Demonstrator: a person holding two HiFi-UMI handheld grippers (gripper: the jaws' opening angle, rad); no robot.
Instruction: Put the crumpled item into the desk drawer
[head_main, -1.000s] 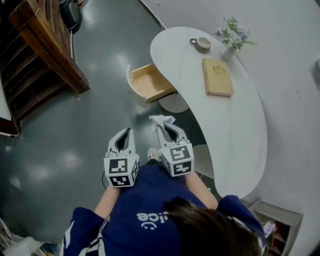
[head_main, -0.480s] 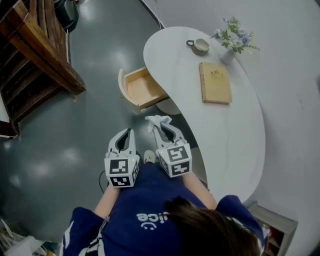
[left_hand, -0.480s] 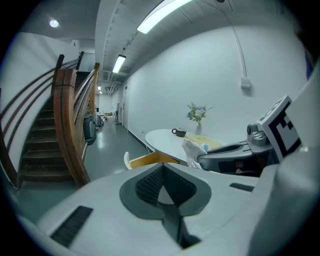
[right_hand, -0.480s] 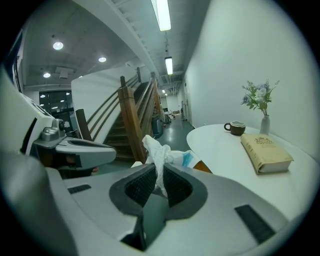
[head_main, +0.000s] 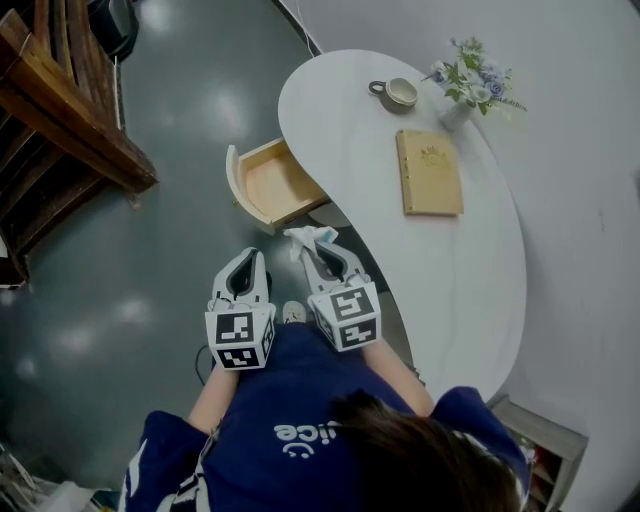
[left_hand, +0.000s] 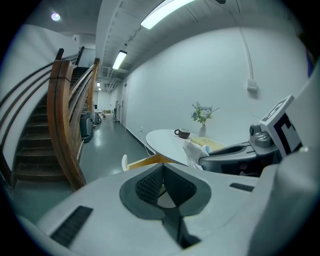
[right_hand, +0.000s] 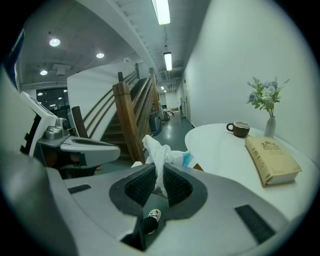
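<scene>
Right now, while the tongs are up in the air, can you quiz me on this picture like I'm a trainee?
1. True or false: the desk drawer is pulled open.
2. Which tongs hold the crumpled tissue?
3. Fill in the blank: on the desk, the ____ stands near the flower vase.

Key: 1 true. 2 the right tongs. 3 cup.
</scene>
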